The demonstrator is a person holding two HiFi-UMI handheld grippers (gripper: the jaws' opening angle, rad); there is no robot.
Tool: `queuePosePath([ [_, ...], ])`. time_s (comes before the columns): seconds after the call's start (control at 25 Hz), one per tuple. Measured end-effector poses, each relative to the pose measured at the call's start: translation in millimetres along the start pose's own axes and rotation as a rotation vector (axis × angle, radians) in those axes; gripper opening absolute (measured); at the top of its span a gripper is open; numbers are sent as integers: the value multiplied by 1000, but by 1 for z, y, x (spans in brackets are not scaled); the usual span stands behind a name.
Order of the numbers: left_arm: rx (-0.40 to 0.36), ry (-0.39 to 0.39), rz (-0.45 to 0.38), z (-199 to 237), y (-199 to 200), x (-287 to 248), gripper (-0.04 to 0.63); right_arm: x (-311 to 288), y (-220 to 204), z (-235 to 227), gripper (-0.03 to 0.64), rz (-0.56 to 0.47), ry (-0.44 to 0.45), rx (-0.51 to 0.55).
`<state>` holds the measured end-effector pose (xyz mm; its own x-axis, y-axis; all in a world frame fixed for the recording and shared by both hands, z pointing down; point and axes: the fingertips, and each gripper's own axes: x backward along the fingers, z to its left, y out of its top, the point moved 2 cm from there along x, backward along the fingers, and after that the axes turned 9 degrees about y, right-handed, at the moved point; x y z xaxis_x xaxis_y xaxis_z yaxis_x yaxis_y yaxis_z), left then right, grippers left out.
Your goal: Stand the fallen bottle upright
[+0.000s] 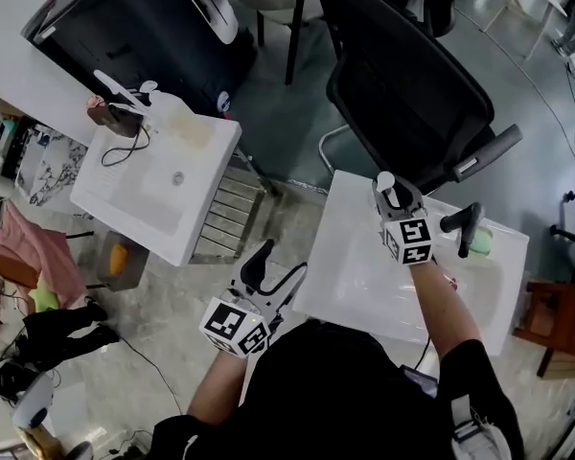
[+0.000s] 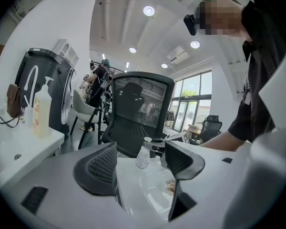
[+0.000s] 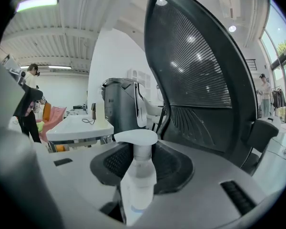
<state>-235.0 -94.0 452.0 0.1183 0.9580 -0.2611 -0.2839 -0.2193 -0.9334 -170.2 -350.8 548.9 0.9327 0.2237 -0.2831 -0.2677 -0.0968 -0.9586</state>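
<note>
We find the right gripper [image 3: 140,162] closed on the bottle [image 3: 137,189]. Its jaws stand at a moderate gap set by the clear body, and both ribbed pads press on it just under the neck. The white pump head [image 3: 136,137] stands above the jaws, and the body runs down between them. The bottle is upright or very nearly so.

The left gripper [image 2: 140,165] has its jaws wide apart. Nothing lies between the pads and they touch nothing. The held bottle shows well ahead of that gap, beyond the jaw tips.

Differences between views:
- The left gripper view alone shows the bottle from the side. Its base is down at the surface of the white washbasin [image 2: 148,194], but we cannot tell whether it rests there. To the left of those jaws it also shows a second basin [image 2: 19,149] carrying a tall dispenser [image 2: 42,111].
- The right gripper view alone shows both pads on the bottle. The mesh back of the office chair [image 3: 205,70] stands just beyond the jaws.
- The head view alone shows a black tap [image 1: 465,226] to the right of the right jaws. It also shows the left gripper held off the basin's near left edge, above the floor [image 1: 172,295].
</note>
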Motion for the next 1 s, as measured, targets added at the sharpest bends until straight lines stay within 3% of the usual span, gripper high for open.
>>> queuePosePath([
  [0.12,-2,-10,4,-1,-3,-3,330,-1,-3,6,146,17,24,14],
  [0.28,-7,-34,-5,-6,-1,-8,330,-1,-7,11,285,58,66,1],
  [1.0,-38,-128,-42,-16,11,-18,330,52,7,22,299,65,18,33],
])
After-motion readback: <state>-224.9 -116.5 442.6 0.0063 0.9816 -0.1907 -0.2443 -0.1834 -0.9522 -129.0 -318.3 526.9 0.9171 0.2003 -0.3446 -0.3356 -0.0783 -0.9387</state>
